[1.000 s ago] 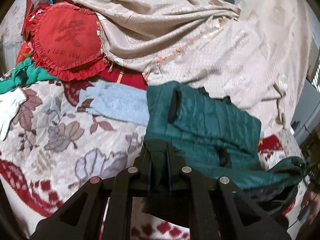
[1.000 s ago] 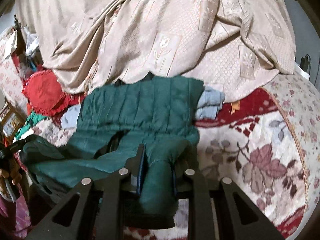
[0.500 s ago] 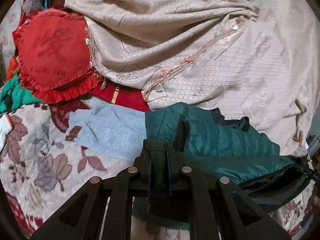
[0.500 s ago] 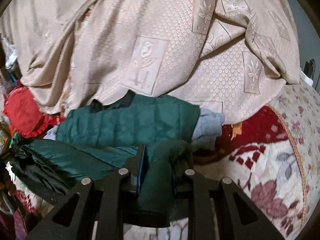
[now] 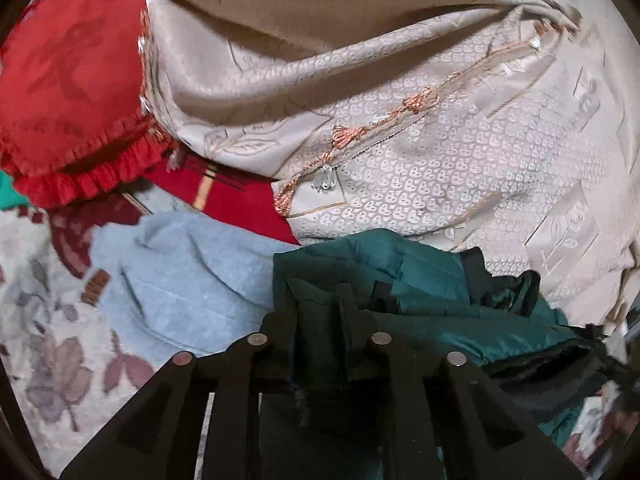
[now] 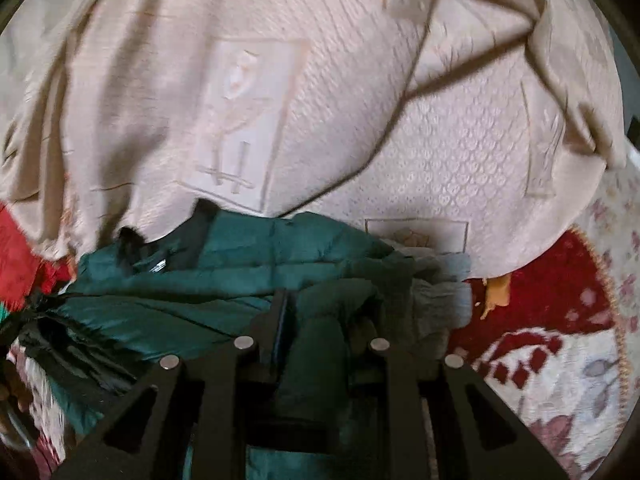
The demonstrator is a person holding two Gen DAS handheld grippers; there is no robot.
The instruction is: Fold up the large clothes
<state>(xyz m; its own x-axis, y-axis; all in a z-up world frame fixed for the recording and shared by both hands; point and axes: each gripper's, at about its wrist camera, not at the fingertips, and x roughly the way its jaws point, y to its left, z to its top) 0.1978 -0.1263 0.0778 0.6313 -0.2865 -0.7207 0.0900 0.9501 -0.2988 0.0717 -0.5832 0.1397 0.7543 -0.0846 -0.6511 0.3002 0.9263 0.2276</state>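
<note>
- Left gripper [image 5: 318,312] is clamped on a fold of the green quilted jacket [image 5: 420,280]; the rest of the jacket trails to the lower right of the left wrist frame.
- Right gripper [image 6: 320,312] is pinched on the same jacket [image 6: 224,276]; the bulk lies to the lower left of that frame (long axis roughly side to side between the two tools).
- The held edge sits just ahead of both, over the folded far half, close under the beige bedspread [image 5: 400,80].
- Light blue garment [image 5: 180,280] pokes out beneath, on the floral blanket [image 5: 44,340].
- Likely next: lay the edge down and let go.
</note>
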